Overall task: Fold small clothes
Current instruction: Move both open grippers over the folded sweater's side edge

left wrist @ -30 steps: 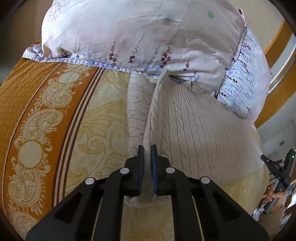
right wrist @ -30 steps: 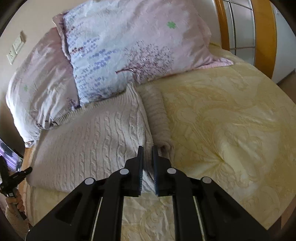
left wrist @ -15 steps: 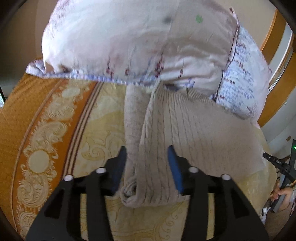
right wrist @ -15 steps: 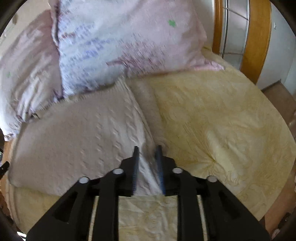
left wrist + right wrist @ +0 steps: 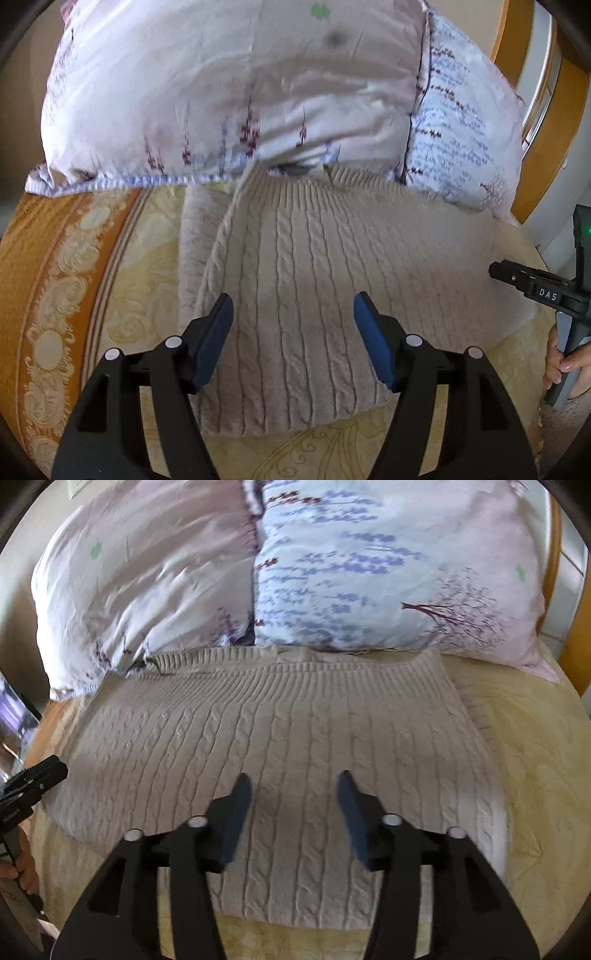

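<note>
Both sleeves look tucked under: your sweater (image 5: 280, 746) lies as a flat rectangle on the bed (image 5: 535, 760), ribbed edge against the pillows (image 5: 369, 572). Your left gripper (image 5: 293, 325) and right gripper (image 5: 293, 801) are opening, nothing between the jaws. Halving remains.

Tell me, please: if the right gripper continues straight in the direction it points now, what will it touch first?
Most likely the cable-knit sweater lying flat on the bedspread. The right gripper, its jaws opening with nothing between them, angles down onto the knit; the pillows lie farther behind. Depth is uncertain.
</note>
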{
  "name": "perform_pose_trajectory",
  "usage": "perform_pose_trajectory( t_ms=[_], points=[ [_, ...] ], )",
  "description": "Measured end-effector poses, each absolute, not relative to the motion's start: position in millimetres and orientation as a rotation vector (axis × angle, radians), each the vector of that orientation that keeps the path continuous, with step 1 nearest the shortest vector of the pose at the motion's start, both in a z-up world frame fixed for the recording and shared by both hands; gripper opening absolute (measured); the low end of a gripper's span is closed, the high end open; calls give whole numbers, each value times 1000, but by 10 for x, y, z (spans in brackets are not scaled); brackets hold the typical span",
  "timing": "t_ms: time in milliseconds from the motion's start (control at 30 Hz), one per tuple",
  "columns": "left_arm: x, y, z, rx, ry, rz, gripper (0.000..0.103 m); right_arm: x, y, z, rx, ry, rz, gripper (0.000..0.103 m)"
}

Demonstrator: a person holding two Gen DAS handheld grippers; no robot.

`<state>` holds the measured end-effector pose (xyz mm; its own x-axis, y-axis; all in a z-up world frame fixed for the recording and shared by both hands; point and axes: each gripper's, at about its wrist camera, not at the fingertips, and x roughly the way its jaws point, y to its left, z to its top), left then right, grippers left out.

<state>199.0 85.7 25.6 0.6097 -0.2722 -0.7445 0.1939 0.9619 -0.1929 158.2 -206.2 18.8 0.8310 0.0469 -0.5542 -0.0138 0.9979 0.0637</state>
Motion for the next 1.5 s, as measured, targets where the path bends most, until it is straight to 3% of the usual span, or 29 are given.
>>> perform_pose_trajectory(
  t_ms=[367,567,733,1067,1500],
  points=[
    [1892,854,90,-45,902,-295,67,1517,-1920,31,-98,562,4,55],
    [2009,1386,323,-332,903,-327,68,1547,-1956,107,-56,611,12,60],
    [2333,1734,206,-488,965,-245,72,1567,-1921,80,-52,603,1,63],
    [2629,1675,-27,-644,1013,-281,72,1568,-1933,64,-56,595,23,70],
    [2707,1587,-86,-726,1002,-300,60,1548,-1911,57,-69,579,33,75]
  ],
)
